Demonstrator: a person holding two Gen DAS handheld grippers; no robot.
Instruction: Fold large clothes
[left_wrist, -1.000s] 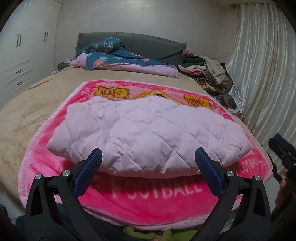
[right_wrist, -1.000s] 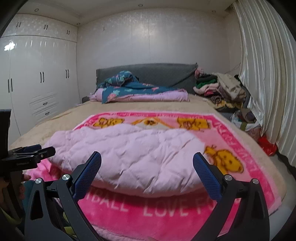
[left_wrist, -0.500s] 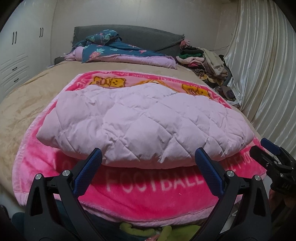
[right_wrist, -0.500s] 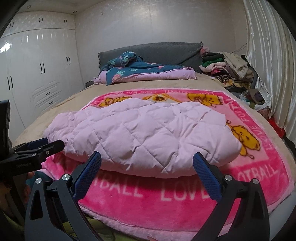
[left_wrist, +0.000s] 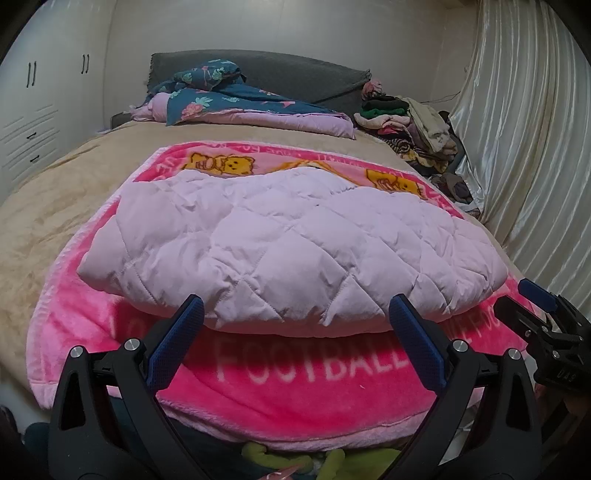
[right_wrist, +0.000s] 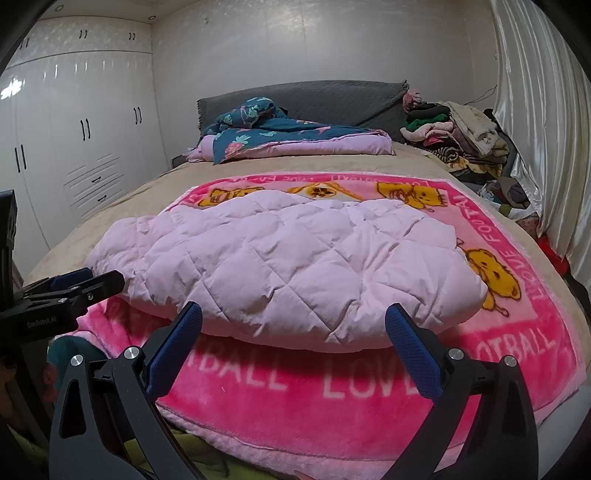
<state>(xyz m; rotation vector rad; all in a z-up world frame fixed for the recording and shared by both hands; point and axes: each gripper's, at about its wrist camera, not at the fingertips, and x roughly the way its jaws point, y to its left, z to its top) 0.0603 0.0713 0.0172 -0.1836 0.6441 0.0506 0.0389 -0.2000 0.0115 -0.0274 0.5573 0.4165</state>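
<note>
A pale lilac quilted padded garment (left_wrist: 288, 251) lies folded into a broad, puffy bundle on a bright pink plush blanket (left_wrist: 295, 380) printed with yellow bears and white lettering. The blanket is spread over a bed with a beige cover (left_wrist: 48, 206), and the garment sits in its middle, with pink margin showing on every side.

The left hand-held gripper (left_wrist: 295, 321) hangs just short of the garment's near edge, its jaws spread wide and holding nothing; its blue-padded fingertips (left_wrist: 184, 325) frame the front fold without touching it. The right hand-held gripper (right_wrist: 293, 325) is likewise wide open and empty, poised before the same near edge a little further right. Each shows at the edge of the other's view: the right one (left_wrist: 546, 325) off the garment's right corner, the left one (right_wrist: 66, 295) beside its left corner.

At the head of the bed, against a dark grey headboard (right_wrist: 314, 103), lies a folded dark teal floral quilt with a lilac lining (right_wrist: 295, 140). A heap of assorted folded clothes (right_wrist: 458, 136) is piled at the far right of the bed, next to a cream satin curtain (left_wrist: 524, 147). A white wardrobe with black handles (right_wrist: 74, 147) fills the left wall.
</note>
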